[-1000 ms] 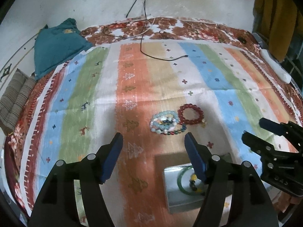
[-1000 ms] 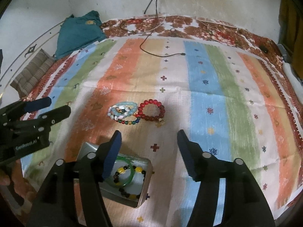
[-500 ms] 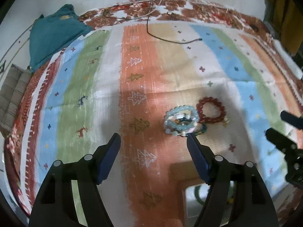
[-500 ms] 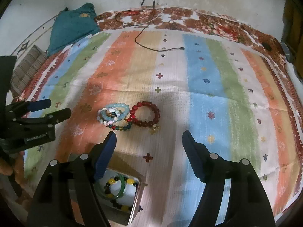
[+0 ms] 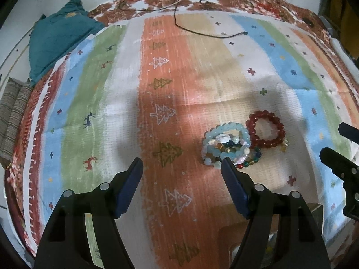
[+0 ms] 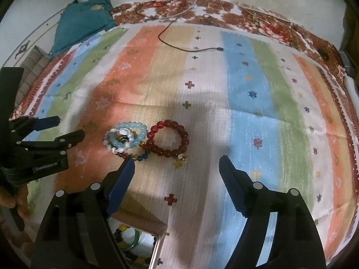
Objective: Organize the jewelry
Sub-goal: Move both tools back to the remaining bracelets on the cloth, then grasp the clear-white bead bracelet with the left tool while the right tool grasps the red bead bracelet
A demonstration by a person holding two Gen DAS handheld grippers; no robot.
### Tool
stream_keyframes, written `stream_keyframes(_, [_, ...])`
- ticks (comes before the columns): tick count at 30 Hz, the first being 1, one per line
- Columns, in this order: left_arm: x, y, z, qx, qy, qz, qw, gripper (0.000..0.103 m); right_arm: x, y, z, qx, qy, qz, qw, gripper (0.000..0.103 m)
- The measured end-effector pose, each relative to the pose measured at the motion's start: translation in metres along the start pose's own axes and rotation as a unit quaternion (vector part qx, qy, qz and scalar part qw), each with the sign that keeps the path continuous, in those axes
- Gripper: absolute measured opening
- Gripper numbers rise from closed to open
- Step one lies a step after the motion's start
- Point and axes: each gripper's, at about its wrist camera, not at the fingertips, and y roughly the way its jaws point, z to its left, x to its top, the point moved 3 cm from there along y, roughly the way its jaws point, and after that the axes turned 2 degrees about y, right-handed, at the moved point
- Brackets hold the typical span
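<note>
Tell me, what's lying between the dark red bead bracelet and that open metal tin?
Only bare striped cloth, going by the right wrist view, between the dark red bead bracelet and the open metal tin.

Two hand-held grippers, one red bead bracelet (image 6: 168, 139), one tin (image 6: 157, 246), one teal cloth (image 6: 83, 22), one cable (image 6: 190, 49).

Dim, flat indoor light; my claws throw soft grey shadows across the middle of the striped rug (image 5: 224, 71). Fisheye bends the rug's edges into curves, corners go black, and everything looks slightly soft.
</note>
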Motion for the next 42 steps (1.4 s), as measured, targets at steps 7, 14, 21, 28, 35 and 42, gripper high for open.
stream_keyframes(7, [0.007,0.015,-0.002,-0.004,0.004,0.011,0.9999,0.072,0.007,0.018,-0.005,-0.001,0.005,0.015,1.0,0.078])
stream_keyframes(14, [0.009,0.037,-0.001,-0.006,0.006,0.032,0.9995,0.07,0.011,0.035,-0.009,-0.014,0.011,0.026,1.0,0.078])
stream_keyframes(21, [0.016,0.043,-0.008,-0.008,0.012,0.038,0.9992,0.07,0.016,0.051,-0.014,-0.019,0.02,0.035,0.999,0.078])
stream_keyframes(28, [0.022,0.053,-0.012,-0.008,0.017,0.044,0.9989,0.069,0.02,0.064,-0.013,-0.023,0.018,0.041,0.999,0.078])
stream_keyframes(35, [0.023,0.07,-0.013,-0.016,0.016,0.06,0.9979,0.059,0.023,0.077,-0.012,-0.022,0.011,0.05,0.998,0.077])
stream_keyframes(42, [0.024,0.078,-0.025,-0.03,0.029,0.073,0.9965,0.038,0.026,0.093,-0.01,-0.022,0.004,0.063,0.998,0.066])
